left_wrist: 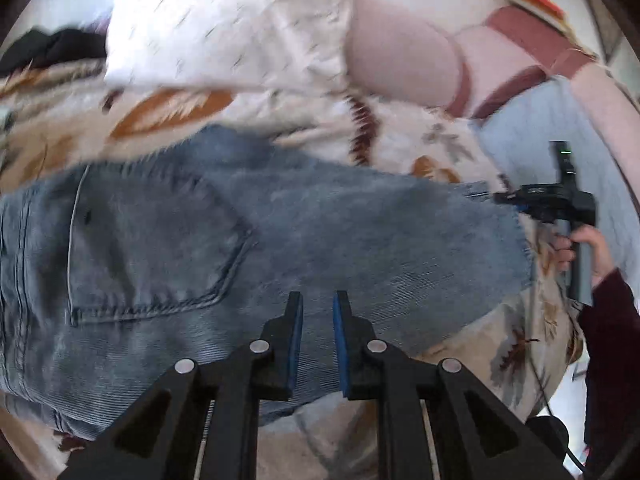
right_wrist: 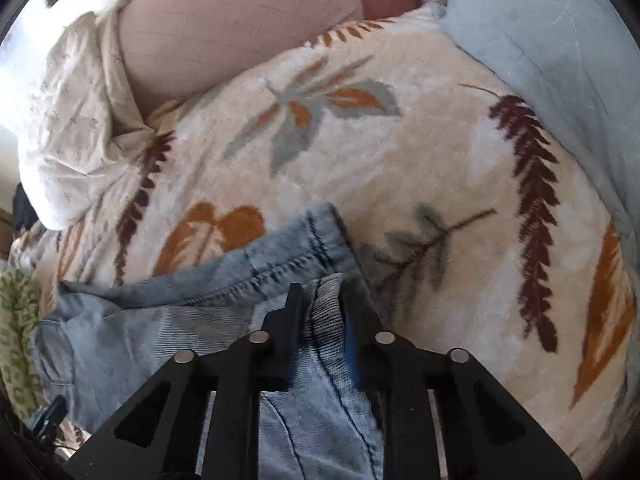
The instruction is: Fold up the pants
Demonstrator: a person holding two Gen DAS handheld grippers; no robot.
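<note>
Light blue denim pants lie folded across a leaf-print blanket, back pocket up at the left. My left gripper hovers just above the pants' near edge, jaws open a little and empty. In the left wrist view the right gripper sits at the pants' right end, held by a hand. In the right wrist view my right gripper is shut on a bunched fold of the pants, with the hem lying just beyond the fingers.
A white patterned pillow and a pink pillow lie at the far side of the bed. A pale blue quilt lies at the right. Dark clothing sits at the far left. A green patterned cloth lies at the left edge.
</note>
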